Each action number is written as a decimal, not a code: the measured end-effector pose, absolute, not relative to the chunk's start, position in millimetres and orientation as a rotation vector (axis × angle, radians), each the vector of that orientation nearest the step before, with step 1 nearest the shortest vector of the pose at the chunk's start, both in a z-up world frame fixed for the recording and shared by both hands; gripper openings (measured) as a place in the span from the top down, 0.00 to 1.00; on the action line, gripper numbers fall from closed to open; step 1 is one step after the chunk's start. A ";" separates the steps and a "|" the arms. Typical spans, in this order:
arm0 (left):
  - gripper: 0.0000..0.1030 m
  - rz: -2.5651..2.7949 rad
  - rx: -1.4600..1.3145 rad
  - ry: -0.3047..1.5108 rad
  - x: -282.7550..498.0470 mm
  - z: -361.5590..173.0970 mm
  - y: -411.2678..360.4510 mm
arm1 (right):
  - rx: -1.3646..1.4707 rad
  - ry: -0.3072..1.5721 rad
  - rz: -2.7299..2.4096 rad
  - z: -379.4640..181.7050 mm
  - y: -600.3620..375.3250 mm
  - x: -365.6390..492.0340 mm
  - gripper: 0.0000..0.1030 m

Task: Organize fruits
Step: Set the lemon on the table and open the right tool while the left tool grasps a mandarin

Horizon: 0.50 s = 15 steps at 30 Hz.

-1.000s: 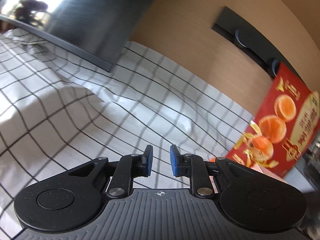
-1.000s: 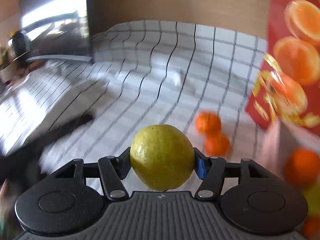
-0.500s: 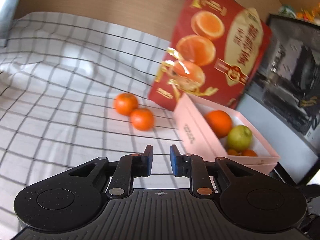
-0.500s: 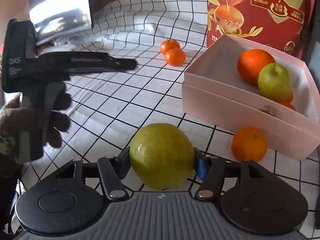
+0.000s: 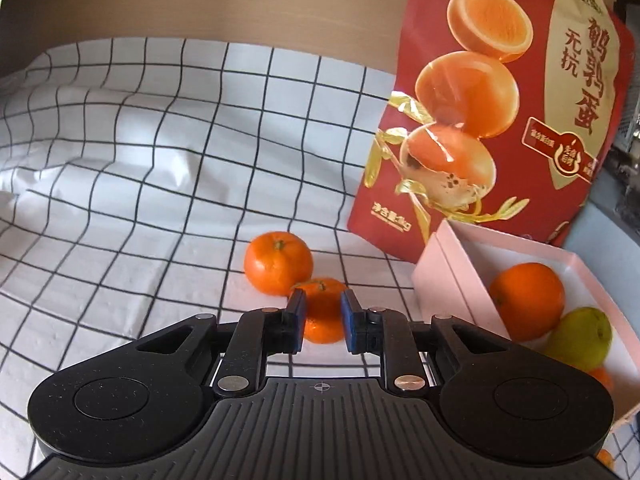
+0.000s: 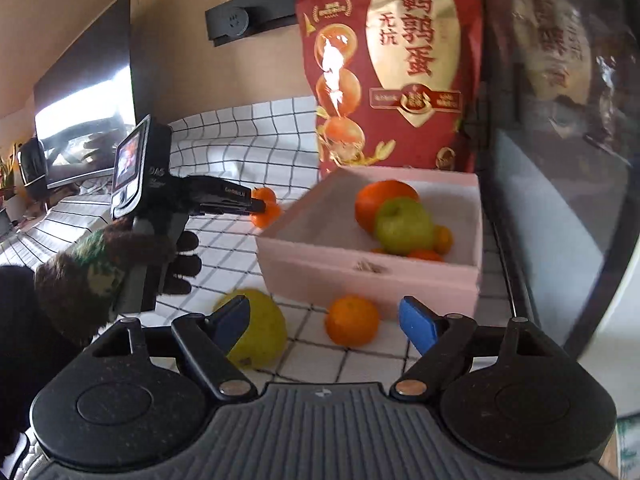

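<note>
A: As seen from the left wrist, what is made out?

B: 2 fruits are found on the checked cloth spread over the worktop: a far mandarin and a near mandarin, touching each other. The left gripper is aimed at the near one, which is seen through the narrow gap between the blue pads. Those jaws have just been opening a little; nothing is pinched, since the fruit sits just past the fingertips.

A: And to the right?

B: A pink box is placed beside a red pouch that is stood upright behind it. Inside the box a large orange is pressed against a green fruit.

A: What is shown from the right wrist?

B: The right gripper is spread wide, its jaws having just been opening, and nothing is clamped. A yellow-green fruit is laid on the cloth by the left finger; whether that pad is touched cannot be told. A lone mandarin is seen on the cloth between the fingers, just in front of the box wall.

A: Is the other tool seen there?

B: Yes, it is held in a gloved hand, with its tip brought up to the 2 mandarins left of the box.
</note>
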State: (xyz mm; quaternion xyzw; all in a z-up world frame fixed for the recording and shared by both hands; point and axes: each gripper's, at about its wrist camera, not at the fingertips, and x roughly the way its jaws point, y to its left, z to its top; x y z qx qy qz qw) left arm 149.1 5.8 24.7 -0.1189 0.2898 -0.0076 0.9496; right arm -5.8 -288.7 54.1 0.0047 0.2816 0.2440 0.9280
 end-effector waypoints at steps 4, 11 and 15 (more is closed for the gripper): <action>0.51 0.022 -0.242 0.613 155.7 22.8 1.2 | -0.013 0.549 0.443 37.6 -282.6 -5.9 0.20; 0.35 -0.063 -0.315 0.714 179.4 13.8 -7.9 | -0.022 0.569 0.412 12.6 -272.9 0.4 0.20; 0.41 -0.076 -0.301 0.674 176.1 13.0 -12.1 | -0.020 0.529 0.392 14.3 -274.8 -5.4 0.20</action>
